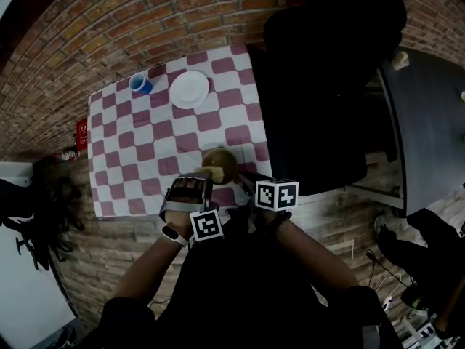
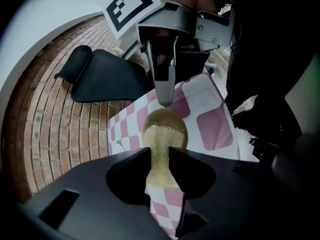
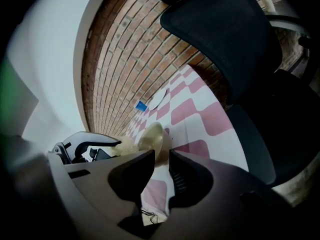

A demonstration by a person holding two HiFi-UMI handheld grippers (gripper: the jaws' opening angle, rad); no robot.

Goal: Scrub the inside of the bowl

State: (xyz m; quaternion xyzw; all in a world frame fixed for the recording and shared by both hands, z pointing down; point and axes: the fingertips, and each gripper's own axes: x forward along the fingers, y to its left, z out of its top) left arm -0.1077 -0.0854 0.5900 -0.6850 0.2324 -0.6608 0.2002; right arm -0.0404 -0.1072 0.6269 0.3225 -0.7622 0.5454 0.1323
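Brickwork (image 1: 145, 20) is showing all around a tabletop (image 1: 131, 144) that is carrying a pink-and-white checked cloth. Well beyond the left tool (image 2: 160, 156), toward the far edge, a blue cup (image 1: 140, 84) is standing, and a white plate (image 1: 189, 89) is lying just to its right. The left tool's jaws are pressing together on a yellow scrub pad (image 2: 161, 149), whose free end is reaching forward into the bowl (image 2: 166, 126). The olive bowl is sitting on the cloth directly ahead of both tools, close to the near edge. The right tool (image 3: 161, 159) is coming at it from the other side, its jaws nearly closed and pinching the bowl's rim. Beyond and to the right of that tool, a black chair (image 1: 320, 100) is standing beside the tabletop.
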